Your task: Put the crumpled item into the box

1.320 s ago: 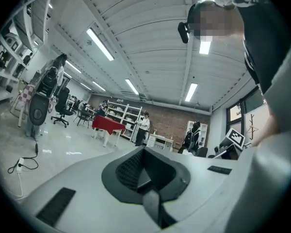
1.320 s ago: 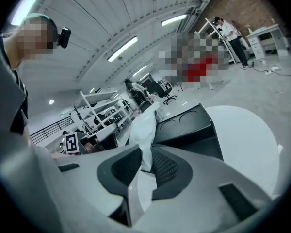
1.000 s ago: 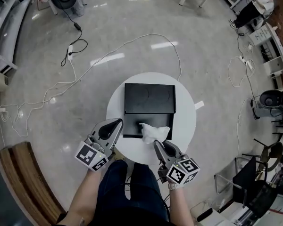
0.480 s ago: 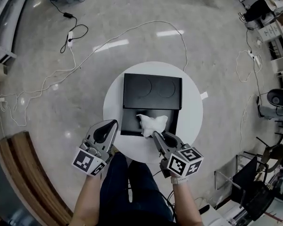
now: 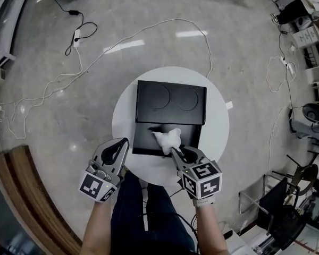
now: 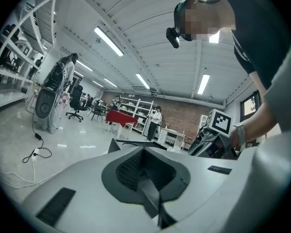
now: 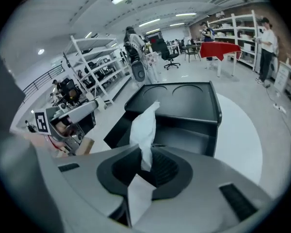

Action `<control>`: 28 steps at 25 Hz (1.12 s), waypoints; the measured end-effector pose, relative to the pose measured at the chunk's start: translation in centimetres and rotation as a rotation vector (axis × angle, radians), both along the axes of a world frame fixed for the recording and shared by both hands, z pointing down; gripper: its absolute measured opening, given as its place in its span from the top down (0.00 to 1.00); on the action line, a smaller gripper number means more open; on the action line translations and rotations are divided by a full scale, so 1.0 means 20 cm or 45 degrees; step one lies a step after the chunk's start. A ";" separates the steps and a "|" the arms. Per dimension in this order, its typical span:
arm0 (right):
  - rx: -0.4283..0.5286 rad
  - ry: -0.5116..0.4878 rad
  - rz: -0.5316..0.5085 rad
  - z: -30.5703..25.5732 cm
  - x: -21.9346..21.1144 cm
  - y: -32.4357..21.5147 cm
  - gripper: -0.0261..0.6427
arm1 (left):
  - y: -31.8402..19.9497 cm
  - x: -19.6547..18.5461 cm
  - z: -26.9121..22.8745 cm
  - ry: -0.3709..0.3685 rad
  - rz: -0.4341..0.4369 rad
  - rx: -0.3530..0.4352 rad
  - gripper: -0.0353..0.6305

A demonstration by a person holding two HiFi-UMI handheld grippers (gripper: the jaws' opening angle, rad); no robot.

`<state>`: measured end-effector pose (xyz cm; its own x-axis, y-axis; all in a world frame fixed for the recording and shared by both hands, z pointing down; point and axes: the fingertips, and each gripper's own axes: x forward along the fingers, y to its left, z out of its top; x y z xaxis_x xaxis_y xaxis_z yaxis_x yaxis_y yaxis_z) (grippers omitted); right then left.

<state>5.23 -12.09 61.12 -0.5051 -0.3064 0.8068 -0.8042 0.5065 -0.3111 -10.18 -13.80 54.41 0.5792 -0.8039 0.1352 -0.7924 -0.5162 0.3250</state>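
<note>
Round white table (image 5: 217, 138), grey floor (image 5: 244, 62) w/ white cable (image 5: 175, 19), wood bench (image 5: 26, 195) L

Legible text: none. Left tongs (image 5: 122, 142) and right tongs (image 5: 173, 151): marker cubes (image 5: 203, 178) carry black-and-white square patterns only. Small dark housing labels (image 7: 68, 167): too blurred to read.

**White paper over a black box**

The paper (image 5: 167, 139) is white and crumpled; one end is pinched in the right gripper (image 5: 174, 152); the rest sticks out over the open box (image 5: 144, 138); the box is black, its lid laid back flat; it sits on a round white table (image 5: 215, 137).
</note>
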 end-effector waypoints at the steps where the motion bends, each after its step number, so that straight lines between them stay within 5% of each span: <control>1: -0.009 0.022 -0.031 0.01 0.00 0.00 0.87 | 0.00 0.00 0.01 -0.009 0.002 0.000 0.95; 21: -0.205 0.142 -0.275 0.15 -0.05 0.00 0.87 | 0.00 -0.03 0.06 0.023 -0.059 -0.019 0.95; 28: -0.187 0.216 -0.321 0.20 -0.05 -0.03 0.86 | 0.02 -0.03 0.10 0.021 -0.069 -0.029 0.95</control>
